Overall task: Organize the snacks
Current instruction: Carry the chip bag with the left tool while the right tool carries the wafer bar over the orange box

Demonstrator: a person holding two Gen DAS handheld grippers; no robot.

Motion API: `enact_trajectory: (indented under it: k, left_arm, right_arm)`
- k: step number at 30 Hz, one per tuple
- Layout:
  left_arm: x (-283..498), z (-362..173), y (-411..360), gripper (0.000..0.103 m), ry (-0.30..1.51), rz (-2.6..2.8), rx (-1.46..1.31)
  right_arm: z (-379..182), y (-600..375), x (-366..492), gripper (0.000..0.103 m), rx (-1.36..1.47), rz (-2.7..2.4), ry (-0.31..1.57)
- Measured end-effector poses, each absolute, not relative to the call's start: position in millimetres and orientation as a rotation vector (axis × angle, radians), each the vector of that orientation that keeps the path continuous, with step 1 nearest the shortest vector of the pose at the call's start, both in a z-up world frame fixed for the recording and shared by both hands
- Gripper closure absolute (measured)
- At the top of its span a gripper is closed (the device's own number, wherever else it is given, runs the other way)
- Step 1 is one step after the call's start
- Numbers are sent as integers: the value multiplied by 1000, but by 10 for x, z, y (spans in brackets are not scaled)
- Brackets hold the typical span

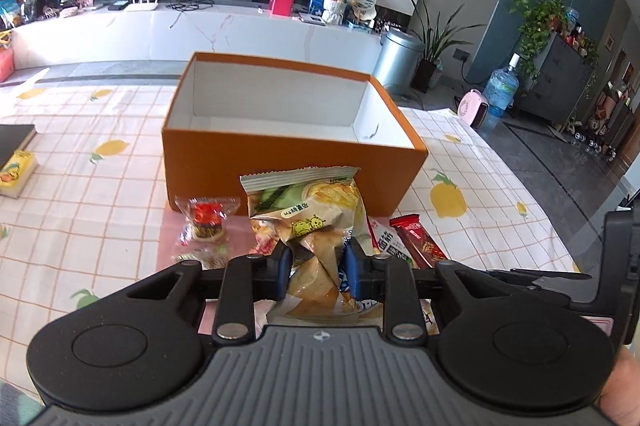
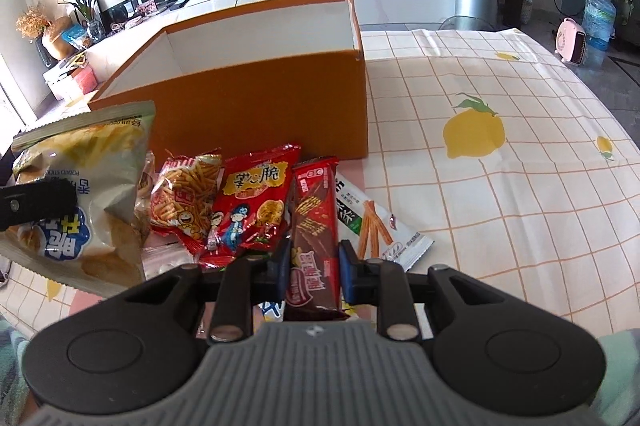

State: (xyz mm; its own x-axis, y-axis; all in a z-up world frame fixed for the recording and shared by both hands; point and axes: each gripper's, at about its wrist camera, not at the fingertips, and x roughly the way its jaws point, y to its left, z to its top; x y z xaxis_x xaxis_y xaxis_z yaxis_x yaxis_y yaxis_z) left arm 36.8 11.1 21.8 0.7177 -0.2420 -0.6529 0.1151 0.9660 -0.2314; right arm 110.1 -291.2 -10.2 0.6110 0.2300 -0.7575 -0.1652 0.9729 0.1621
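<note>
Two tools: each is clamped on a snack, both in front of the box.
Left tool: its blue pads pinch the crumpled chips bag, which stands lifted between them, its top seam toward the box.
Wrapped candy: lies on the tabletop left of the bag, free.
Box: orange, open, white inside, nothing seen in it; it sits straight ahead of the left tool, its near wall just behind the bag.
Right tool: closed on the wafer bar, whose long axis runs along the fingers, pointing at the box wall.
Red packs: lie left of the bar, touching it.
Stick pack: right of the bar, partly under it.
Nearer hand: judged the left, centred on the opening.
Room: the near rim must be cleared; open cloth lies right of the box.
</note>
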Motion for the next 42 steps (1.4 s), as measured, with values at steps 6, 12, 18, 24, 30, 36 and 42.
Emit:
enact_trajectory:
  k: [6,12,18,24,30,36,42]
  left_arm:
    - [489,484,181,73,707,-189,-158]
    - [751,719,210,73,668,-174,-117]
    - [1077,823,328,73,656,-148,-114]
    - [1454,729,371,73,707,-133,-77]
    - [1806,483,430,73,782,-114,-69]
    - [2121,287,501,73,843,-82,-32]
    - [2332,65,494,73,917,-44,50]
  right_arm:
    - [321,-2791,1168,81,66,286,801]
    - [697,-2574,1444,81,45,341,745]
    - [908,-2311,1817,81,6,378,721]
    - [906,-2101,2242,81,-8,389,748]
    - [682,-1933,2697,81,-60,376,810]
    - [391,-1806,3096,81,-79,367,893]
    - [120,-1713,3442,81,-68,376,986]
